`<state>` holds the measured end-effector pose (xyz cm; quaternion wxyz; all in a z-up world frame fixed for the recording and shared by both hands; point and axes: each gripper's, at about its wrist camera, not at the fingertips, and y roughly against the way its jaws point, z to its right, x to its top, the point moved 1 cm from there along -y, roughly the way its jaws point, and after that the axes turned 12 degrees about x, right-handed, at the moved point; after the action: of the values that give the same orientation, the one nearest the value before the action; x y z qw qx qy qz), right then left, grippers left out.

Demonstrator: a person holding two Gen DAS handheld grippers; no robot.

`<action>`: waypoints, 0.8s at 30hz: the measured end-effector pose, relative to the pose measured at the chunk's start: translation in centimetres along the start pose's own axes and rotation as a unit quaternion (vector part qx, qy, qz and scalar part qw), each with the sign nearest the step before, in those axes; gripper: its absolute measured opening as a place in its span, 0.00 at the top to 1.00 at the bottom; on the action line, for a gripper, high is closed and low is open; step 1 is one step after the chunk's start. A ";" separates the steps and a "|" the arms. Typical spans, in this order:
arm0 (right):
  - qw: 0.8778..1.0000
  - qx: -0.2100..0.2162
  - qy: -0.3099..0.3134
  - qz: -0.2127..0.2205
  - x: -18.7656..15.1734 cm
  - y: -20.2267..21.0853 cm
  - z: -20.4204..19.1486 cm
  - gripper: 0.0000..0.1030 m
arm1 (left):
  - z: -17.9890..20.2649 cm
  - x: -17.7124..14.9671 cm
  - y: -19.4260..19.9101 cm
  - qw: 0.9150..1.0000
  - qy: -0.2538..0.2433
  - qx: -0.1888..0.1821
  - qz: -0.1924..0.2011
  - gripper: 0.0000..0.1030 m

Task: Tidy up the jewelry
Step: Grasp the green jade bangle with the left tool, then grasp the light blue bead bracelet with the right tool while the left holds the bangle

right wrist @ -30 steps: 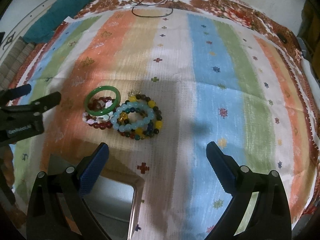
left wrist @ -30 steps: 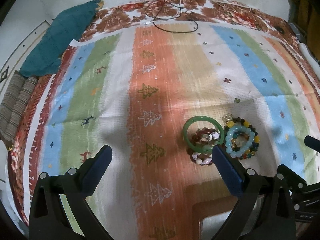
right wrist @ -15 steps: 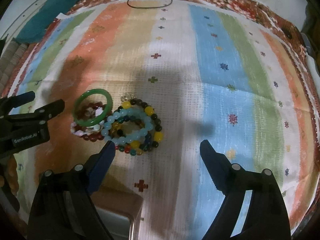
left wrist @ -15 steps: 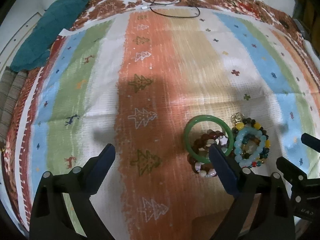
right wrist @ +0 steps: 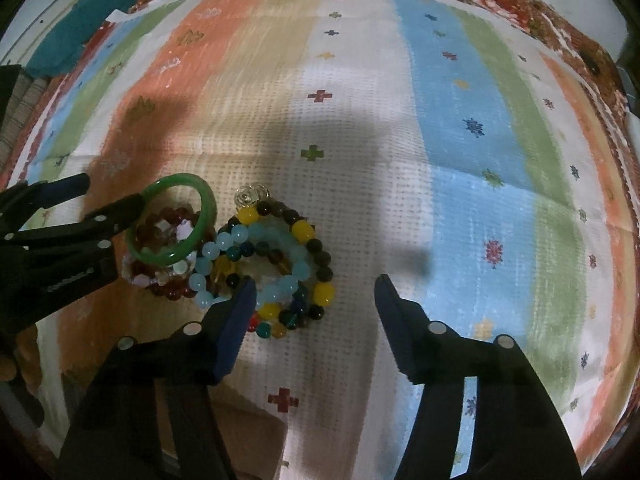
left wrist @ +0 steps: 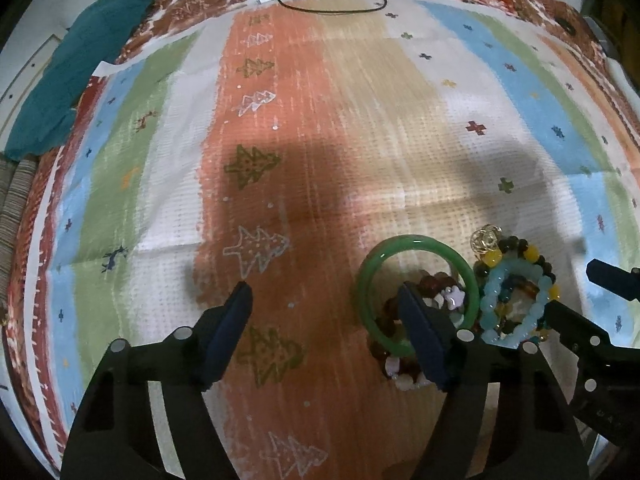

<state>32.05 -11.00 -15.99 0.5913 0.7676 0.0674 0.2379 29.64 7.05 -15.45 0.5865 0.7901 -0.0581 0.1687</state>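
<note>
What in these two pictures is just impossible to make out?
- Dark red bead bracelet: left view, partly hidden under the green bangle and behind the left tongs.
- Pile of coloured bead bracelets: right view, near edge covered by the right tongs; how many strands, unclear.
- Clear charm: too small and blurred to identify.
- Pale box: right view, behind the tongs, cut off by the bottom edge.

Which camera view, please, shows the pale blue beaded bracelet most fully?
The right wrist view: the pale blue beaded bracelet shows nearly whole there, on the multicoloured bead pile, only its near edge behind a finger. The left wrist view shows it near the frame's right side, blurred.
</note>
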 end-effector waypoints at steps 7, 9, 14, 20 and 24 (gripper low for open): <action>1.000 -0.002 0.002 -0.012 0.4 -1.2 0.1 0.55 | 0.6 0.3 -1.5 1.000 -0.005 -0.006 -0.012 0.48; 1.000 0.001 0.004 -0.013 0.5 -1.3 0.0 0.63 | 0.9 0.3 -1.8 1.000 -0.010 -0.008 -0.017 0.54; 1.000 0.000 0.009 -0.024 0.7 -2.3 -0.3 0.71 | 1.5 0.4 -2.2 1.000 -0.015 -0.007 -0.014 0.61; 1.000 0.002 0.013 -0.022 0.9 -2.3 -0.4 0.86 | 1.5 1.0 -2.5 1.000 -0.014 -0.016 -0.015 0.91; 1.000 0.005 0.014 -0.021 0.9 -2.2 -0.5 0.88 | 1.3 1.0 -2.4 1.000 -0.011 -0.021 -0.015 0.92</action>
<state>33.05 -9.62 -17.68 0.5910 0.7658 0.0928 0.2360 31.49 6.69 -17.61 0.6044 0.7803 -0.0562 0.1504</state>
